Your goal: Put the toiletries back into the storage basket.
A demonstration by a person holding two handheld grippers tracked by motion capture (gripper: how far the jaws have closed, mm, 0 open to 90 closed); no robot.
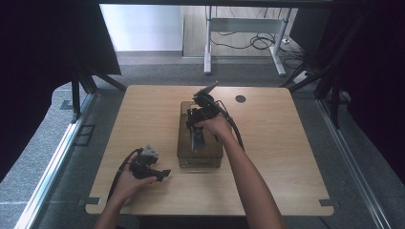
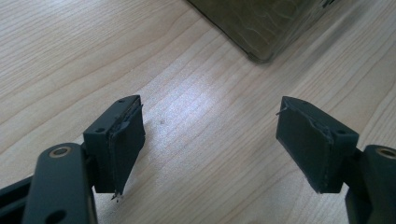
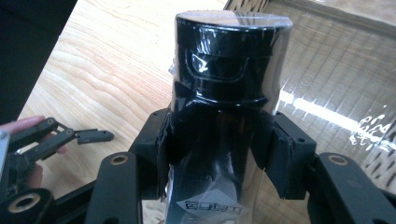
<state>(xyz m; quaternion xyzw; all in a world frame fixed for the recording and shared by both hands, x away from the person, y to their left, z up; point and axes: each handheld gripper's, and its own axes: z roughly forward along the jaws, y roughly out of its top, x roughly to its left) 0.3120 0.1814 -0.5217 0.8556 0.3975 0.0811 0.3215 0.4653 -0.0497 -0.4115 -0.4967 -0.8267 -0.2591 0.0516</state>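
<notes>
Your right gripper (image 3: 215, 140) is clamped on one black bottle (image 3: 224, 93), both pads on the body just below the cap, holding it over the single clear box (image 1: 200, 155) mid-table. The bottle is shrink-wrapped and glossy, so it will likely be slippery; rigid, probably light. Keep the grip on the body, not the cap. Your left gripper (image 2: 210, 140) is wide open, holding nothing, low over the bare table (image 2: 56, 56) beside the box corner.
</notes>
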